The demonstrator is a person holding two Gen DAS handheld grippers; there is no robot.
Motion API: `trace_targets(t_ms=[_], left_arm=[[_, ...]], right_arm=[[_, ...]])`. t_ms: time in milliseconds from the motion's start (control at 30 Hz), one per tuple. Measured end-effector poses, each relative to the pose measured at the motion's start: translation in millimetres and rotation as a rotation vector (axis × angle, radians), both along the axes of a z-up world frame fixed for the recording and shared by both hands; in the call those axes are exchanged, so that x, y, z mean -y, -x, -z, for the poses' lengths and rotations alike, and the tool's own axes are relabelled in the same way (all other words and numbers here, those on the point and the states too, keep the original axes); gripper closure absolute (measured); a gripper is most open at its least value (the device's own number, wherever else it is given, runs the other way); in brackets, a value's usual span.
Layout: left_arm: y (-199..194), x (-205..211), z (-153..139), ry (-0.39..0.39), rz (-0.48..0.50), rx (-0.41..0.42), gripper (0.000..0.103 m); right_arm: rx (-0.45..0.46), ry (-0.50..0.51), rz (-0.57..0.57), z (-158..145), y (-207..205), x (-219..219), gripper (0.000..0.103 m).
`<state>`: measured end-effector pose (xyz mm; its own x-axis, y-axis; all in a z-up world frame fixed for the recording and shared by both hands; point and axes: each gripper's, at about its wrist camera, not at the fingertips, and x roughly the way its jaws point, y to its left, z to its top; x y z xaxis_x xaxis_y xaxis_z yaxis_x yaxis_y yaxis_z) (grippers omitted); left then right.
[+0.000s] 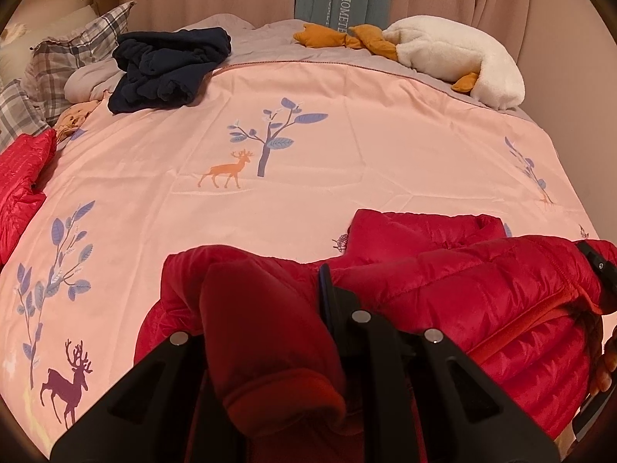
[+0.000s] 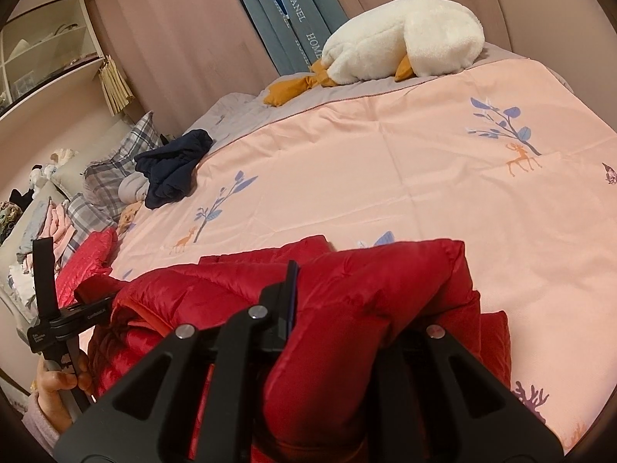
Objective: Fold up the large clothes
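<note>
A red puffer jacket (image 1: 462, 289) lies bunched at the near edge of the pink bed cover (image 1: 308, 146); it also shows in the right wrist view (image 2: 347, 289). My left gripper (image 1: 266, 308) is shut on a fold of the jacket, which bulges between its fingers. My right gripper (image 2: 347, 308) is shut on another fold of the same jacket. The left gripper's body (image 2: 58, 324) shows at the left of the right wrist view, held by a hand. The right gripper's edge (image 1: 601, 266) shows at the far right of the left wrist view.
A dark navy garment (image 1: 169, 69) lies crumpled at the far left of the bed, and another red quilted garment (image 1: 19, 181) at the left edge. A white plush goose (image 1: 455, 58) lies at the far right. Plaid pillows (image 1: 65, 58) sit at the far left. Curtains hang behind.
</note>
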<state>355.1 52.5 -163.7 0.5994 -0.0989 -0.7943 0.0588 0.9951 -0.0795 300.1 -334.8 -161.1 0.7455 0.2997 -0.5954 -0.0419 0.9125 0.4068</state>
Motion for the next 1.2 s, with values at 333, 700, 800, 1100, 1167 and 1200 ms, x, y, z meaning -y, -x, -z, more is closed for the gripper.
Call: trace_targets(t_ms=[333, 700, 800, 1100, 1167, 1200], left_arm=[[-4, 4, 9, -0.019, 0.001, -0.014, 0.088], [-8, 6, 16, -0.027, -0.002, -0.028, 0.088], [-7, 6, 16, -0.028, -0.003, -0.029, 0.088], [-9, 7, 23, -0.031, -0.006, -0.042, 0.088], [-9, 7, 24, -0.032, -0.006, -0.043, 0.088], [-9, 8, 23, -0.032, -0.007, -0.043, 0.088]], right_arm=[[-0.031, 0.002, -0.003, 10, -8, 1, 0.09], [-0.049, 0.0, -0.004, 18, -13, 1, 0.09], [-0.056, -0.002, -0.004, 20, -15, 1, 0.09], [-0.076, -0.002, -0.004, 26, -19, 0, 0.09], [-0.078, -0.002, -0.004, 26, -20, 0, 0.09], [-0.08, -0.002, -0.003, 27, -20, 0, 0.09]])
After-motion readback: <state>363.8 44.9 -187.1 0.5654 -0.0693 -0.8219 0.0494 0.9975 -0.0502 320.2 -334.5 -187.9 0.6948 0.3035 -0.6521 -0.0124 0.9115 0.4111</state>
